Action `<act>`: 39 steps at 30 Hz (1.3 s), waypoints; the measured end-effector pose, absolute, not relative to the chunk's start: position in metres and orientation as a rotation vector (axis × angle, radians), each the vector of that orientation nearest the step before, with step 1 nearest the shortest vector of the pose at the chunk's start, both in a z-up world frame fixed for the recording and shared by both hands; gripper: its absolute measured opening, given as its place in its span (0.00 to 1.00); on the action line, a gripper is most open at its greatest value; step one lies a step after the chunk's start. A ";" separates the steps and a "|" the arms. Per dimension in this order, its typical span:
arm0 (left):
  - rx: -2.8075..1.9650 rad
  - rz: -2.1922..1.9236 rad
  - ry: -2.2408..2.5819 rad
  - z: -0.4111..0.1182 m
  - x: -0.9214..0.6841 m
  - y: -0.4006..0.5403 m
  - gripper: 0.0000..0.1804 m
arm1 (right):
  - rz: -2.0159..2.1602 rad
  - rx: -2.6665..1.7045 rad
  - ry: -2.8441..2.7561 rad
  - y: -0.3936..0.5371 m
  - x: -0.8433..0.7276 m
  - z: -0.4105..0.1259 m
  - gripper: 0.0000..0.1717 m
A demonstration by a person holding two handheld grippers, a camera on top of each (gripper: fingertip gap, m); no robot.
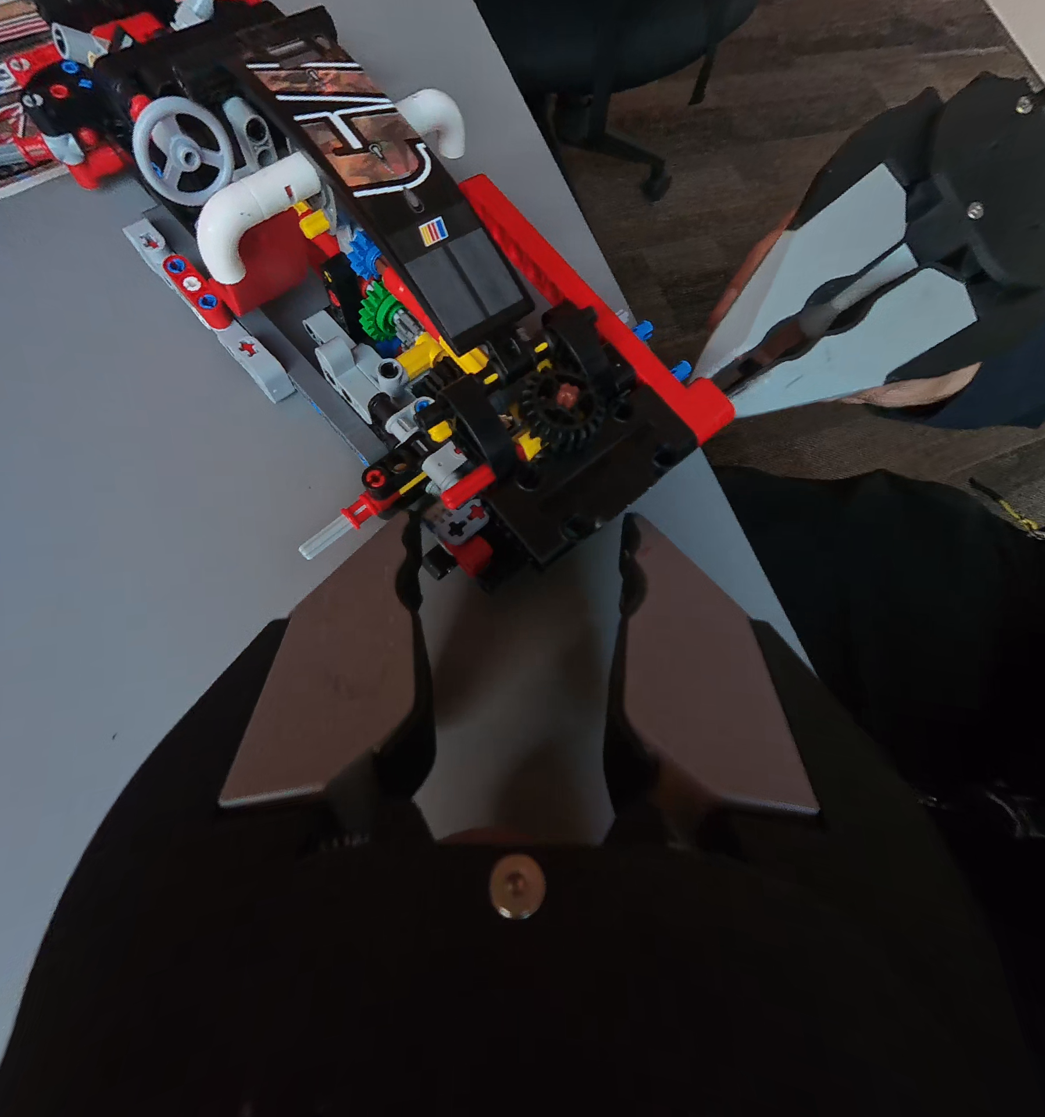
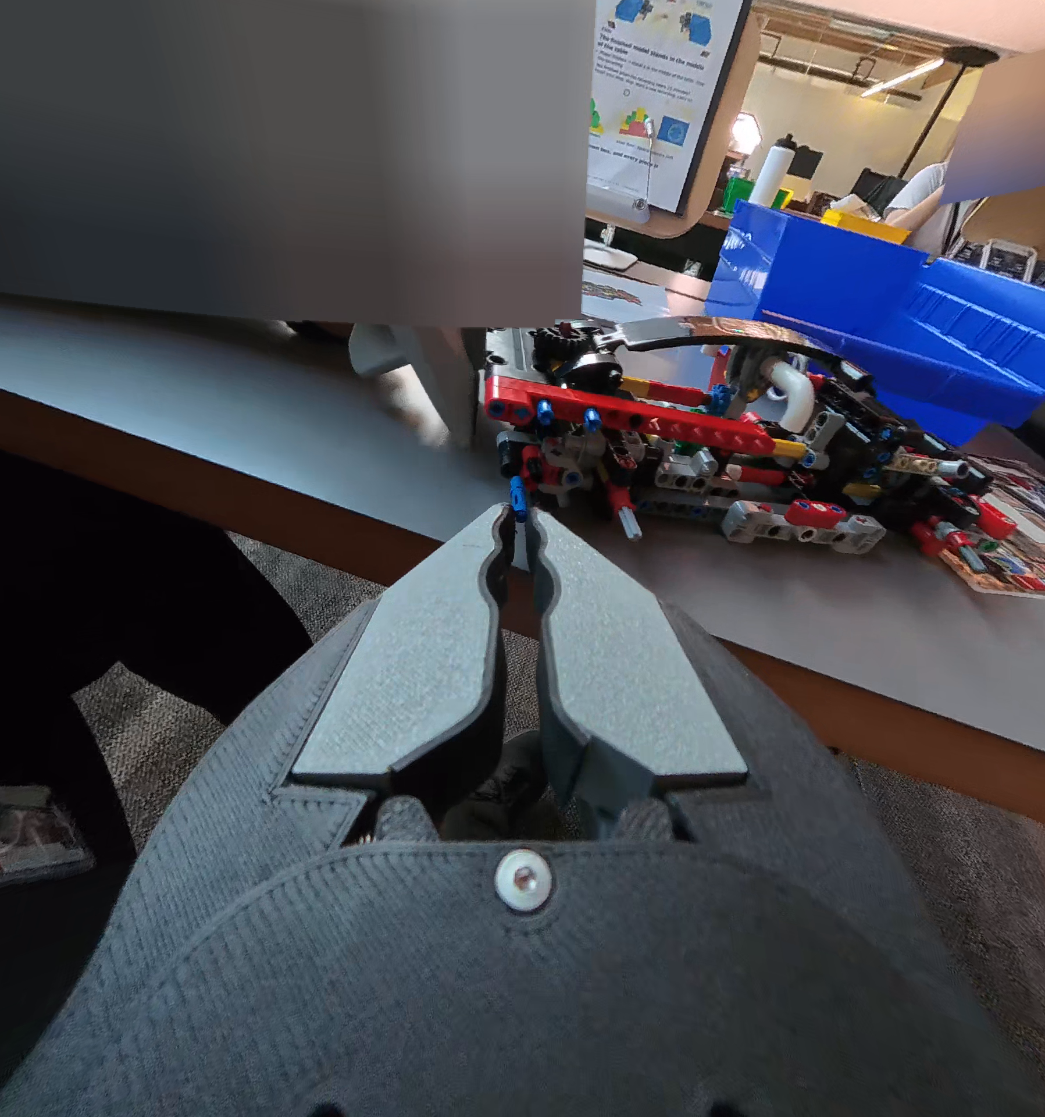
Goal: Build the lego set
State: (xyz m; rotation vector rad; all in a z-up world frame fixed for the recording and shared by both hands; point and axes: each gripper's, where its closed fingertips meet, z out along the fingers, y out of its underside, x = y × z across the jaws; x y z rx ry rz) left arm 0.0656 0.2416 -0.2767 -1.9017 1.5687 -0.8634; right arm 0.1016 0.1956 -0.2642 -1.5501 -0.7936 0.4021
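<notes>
A brick-built toy car in red, black and grey lies on the grey table, with its rear end at the table corner. My left gripper is open. The car's black rear block stands between its fingertips, with a gap on each side. My right gripper is shut on a small blue pin and holds it just off the car's rear, below the red side beam. In the left wrist view the right gripper has its tips at the end of the red beam.
A blue bin stands behind the car. A printed booklet lies under the car's front, also in the left wrist view. An office chair base is on the floor past the table edge. A person's dark clothing is close by.
</notes>
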 end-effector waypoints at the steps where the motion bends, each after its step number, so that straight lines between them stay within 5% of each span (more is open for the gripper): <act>1: -1.904 -0.870 1.557 -0.276 0.067 0.241 0.36 | 0.412 -1.547 -0.783 0.196 0.104 -0.263 0.00; 39: -1.801 -0.664 1.462 -0.263 0.086 0.272 0.48 | 0.465 -1.454 -0.763 0.216 0.128 -0.264 0.00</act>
